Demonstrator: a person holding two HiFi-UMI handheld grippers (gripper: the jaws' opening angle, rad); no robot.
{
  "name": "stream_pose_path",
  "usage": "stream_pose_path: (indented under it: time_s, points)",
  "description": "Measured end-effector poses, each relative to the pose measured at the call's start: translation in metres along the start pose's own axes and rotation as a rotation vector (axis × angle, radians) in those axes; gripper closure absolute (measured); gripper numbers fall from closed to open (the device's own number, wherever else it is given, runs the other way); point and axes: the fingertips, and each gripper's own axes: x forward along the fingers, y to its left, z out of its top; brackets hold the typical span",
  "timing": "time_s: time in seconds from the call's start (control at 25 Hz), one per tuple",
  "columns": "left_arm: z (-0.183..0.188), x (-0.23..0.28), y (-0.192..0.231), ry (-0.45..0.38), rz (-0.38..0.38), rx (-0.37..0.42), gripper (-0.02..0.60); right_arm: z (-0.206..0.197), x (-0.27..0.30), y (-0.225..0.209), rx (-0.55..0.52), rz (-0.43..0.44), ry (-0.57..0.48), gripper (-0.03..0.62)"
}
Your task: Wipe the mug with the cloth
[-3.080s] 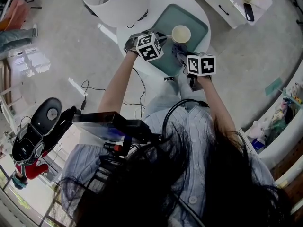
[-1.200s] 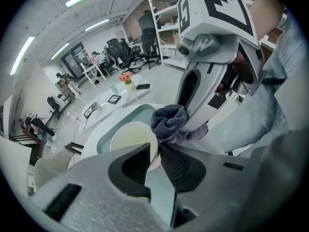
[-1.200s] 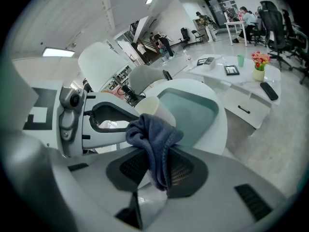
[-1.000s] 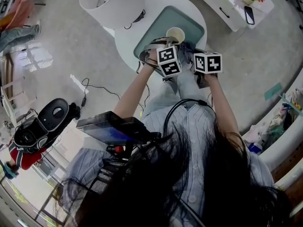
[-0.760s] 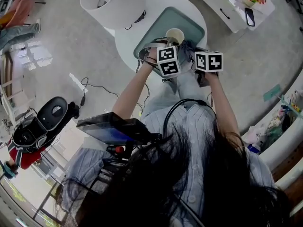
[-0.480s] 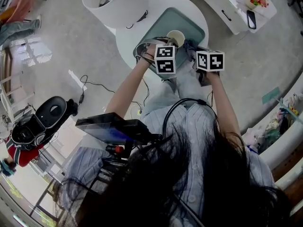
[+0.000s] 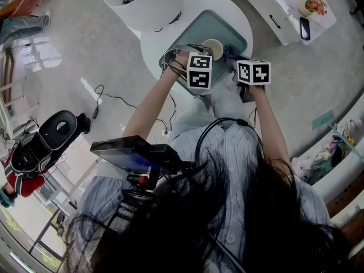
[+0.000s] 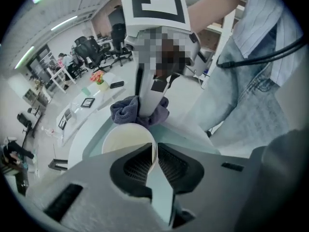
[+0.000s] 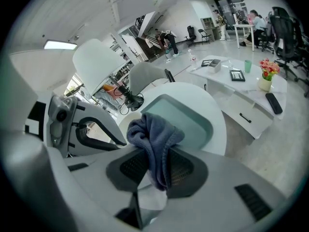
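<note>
Over the teal tray (image 7: 228,28): cream mug (image 8: 126,140), nothing seen inside; resting or lifted, hard to tell. Clenched on its rim wall: left claw (image 8: 154,159), jaws just closed in, one pad inside, one outside. Pinched in the right claw (image 9: 155,170): grey-blue cloth (image 9: 155,134), bunched just beside the mug. Mug base and handle hidden behind the claws. Under the tray, a round white desk (image 7: 154,41); next to it a white lampshade (image 7: 142,1); all around, pale floor (image 7: 85,44), office room beyond
</note>
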Motion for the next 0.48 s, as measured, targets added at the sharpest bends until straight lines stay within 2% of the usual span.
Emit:
stream_pose_path:
  time_s: [0.2, 0.36, 0.48]
  points:
    - [0.007, -0.005, 0.000, -0.060, 0.041, -0.183, 0.537, -0.001, 0.001, -0.003, -0.036, 0.016, 0.017, 0.496]
    - [0.023, -0.026, 0.013, -0.158, 0.125, -0.362, 0.537, 0.005, 0.003, -0.003, -0.082, 0.025, 0.032, 0.496]
    - [0.030, -0.029, 0.014, -0.164, 0.182, -0.454, 0.537, 0.008, 0.006, -0.002, -0.130, 0.045, 0.043, 0.496]
